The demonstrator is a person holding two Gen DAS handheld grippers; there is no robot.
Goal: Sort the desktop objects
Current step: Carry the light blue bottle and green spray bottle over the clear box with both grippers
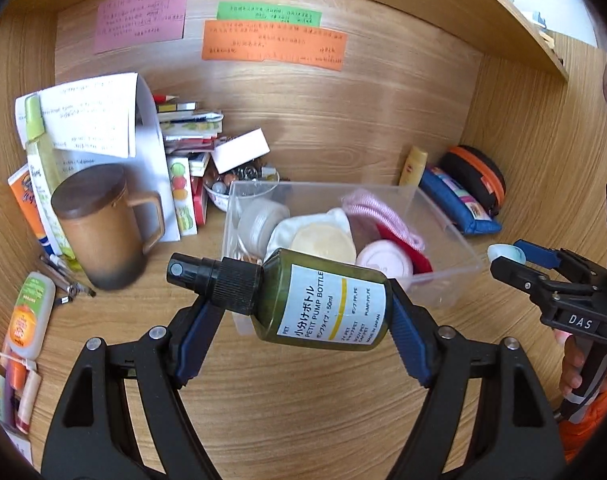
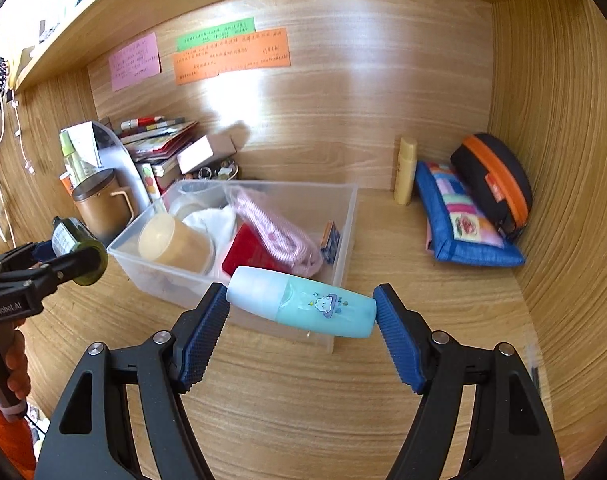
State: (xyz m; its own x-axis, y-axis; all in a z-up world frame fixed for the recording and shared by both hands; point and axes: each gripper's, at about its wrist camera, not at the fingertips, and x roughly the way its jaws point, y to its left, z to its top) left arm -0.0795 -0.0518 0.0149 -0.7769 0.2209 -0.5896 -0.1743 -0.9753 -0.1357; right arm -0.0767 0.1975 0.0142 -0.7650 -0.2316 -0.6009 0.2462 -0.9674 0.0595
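Observation:
My left gripper [image 1: 303, 312] is shut on a green pump bottle [image 1: 323, 304] with a black spray cap, held sideways above the desk in front of the clear plastic bin [image 1: 447, 248]. My right gripper [image 2: 301, 316] is shut lengthwise on a small teal bottle [image 2: 303, 304] with a pale cap, also lifted just in front of the clear plastic bin [image 2: 343, 216]. Each gripper shows in the other view: the right gripper [image 1: 507, 258] at the right edge, the left gripper [image 2: 73, 256] at the left edge. The bin holds a round cream container [image 2: 171, 242], white and pink cloths and a red item.
A brown lidded mug [image 1: 103, 224], papers, boxes and a bowl crowd the back left corner. A blue pouch [image 2: 459, 216], an orange-and-black case [image 2: 495, 180] and a yellow tube [image 2: 405, 172] sit at the back right. Small tubes [image 1: 27, 316] lie at the left edge. Sticky notes hang on the back wall.

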